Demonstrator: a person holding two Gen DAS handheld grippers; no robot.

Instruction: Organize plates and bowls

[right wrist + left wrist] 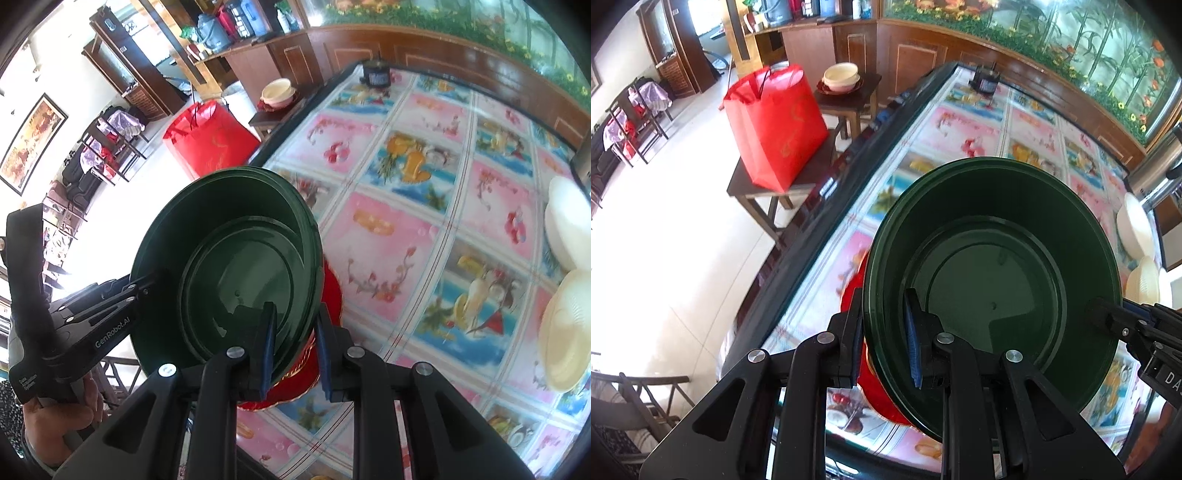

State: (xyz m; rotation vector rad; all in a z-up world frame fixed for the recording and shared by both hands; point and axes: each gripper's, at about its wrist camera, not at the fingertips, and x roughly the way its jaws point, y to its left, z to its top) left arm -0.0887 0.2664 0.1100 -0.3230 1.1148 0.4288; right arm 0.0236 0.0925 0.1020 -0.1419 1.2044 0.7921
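A dark green bowl (993, 273) is held tilted above the table by both grippers; it also shows in the right wrist view (236, 266). My left gripper (884, 347) is shut on its near rim, one finger inside, one outside. My right gripper (295, 350) is shut on the opposite rim, and it shows at the right edge of the left wrist view (1115, 317). A red plate (328, 332) lies on the table under the bowl, mostly hidden. Cream bowls (565, 332) lie on the table at the right.
The table (424, 206) has a fruit-pattern cloth. A dark pot (376, 74) stands at its far end. A red bag (775, 125) stands on a stool left of the table. A cream bowl on a red plate (840, 79) sits on a further stool. Chairs stand at far left.
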